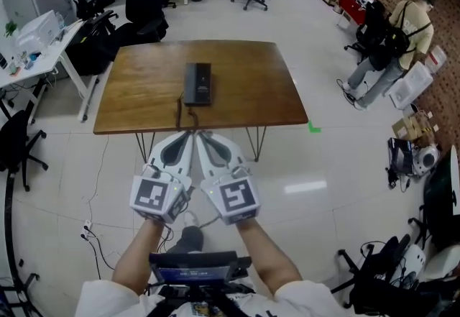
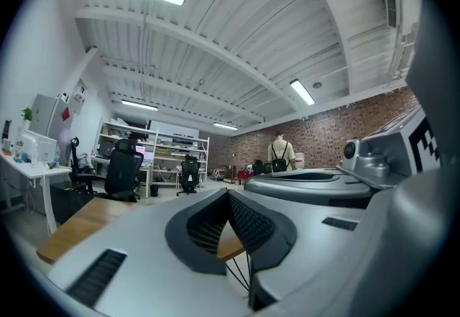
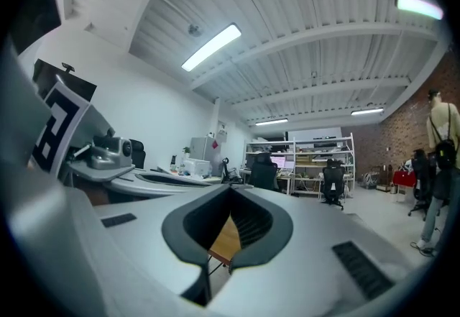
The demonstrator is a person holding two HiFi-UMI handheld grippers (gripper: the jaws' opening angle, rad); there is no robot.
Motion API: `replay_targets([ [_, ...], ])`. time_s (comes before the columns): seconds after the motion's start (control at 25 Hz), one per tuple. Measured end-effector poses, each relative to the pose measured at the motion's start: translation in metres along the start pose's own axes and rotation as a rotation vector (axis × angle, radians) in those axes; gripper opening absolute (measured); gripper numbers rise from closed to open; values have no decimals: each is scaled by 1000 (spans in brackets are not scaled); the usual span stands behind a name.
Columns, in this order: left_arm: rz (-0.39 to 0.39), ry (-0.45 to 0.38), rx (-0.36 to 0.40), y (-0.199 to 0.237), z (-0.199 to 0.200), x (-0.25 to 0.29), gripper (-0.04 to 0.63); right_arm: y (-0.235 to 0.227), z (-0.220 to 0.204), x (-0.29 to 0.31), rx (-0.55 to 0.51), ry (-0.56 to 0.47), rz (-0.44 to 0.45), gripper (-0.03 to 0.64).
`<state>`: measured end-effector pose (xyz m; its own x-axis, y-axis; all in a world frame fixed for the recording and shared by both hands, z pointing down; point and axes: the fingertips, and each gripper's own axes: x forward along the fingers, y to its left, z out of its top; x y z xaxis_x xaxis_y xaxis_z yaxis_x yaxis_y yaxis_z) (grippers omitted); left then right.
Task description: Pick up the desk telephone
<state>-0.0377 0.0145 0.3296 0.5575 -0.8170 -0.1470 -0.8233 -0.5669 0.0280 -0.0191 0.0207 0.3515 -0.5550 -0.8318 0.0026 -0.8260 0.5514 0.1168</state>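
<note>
- The wooden worktop [image 1: 244, 85] stands on thin wire legs in an open office. Its near edge faces the person, and a square approach from that edge looks the simplest line in.
- Left tongs [image 1: 188, 137] and right tongs [image 1: 202, 137] hang side by side just short of the worktop's near edge, above the floor. Both are pressed together with nothing between them, and each gripper's own view shows the ribbed pads meeting at the tip. By this evidence the pick-up has not begun, so the pair that takes the load should be spread before it crosses the edge.
- The desk telephone [image 1: 198, 83], a dark oblong unit, lies flat near the middle of the worktop. Its long side runs away from the near edge, well apart from both tongs. The soundest grip is probably across its narrow width, low on the body, followed by a level lift. Whether the handset sits loose cannot be told from here.
- A thin dark cord [image 1: 180, 113] trails from the telephone to the worktop's near edge and drops over it. The tongs should come in beside it, not through it, and the lift should leave it slack.
</note>
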Motion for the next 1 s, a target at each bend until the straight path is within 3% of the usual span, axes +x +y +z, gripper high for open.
replay_targets([
  [0.44,-19,29,-25,61,-7,63,0,-40,-2,78,35,27,-21,5],
  [1.0,-46,42,-59,130,-12,102,0,-53,-4,154,63,30,-32,5],
])
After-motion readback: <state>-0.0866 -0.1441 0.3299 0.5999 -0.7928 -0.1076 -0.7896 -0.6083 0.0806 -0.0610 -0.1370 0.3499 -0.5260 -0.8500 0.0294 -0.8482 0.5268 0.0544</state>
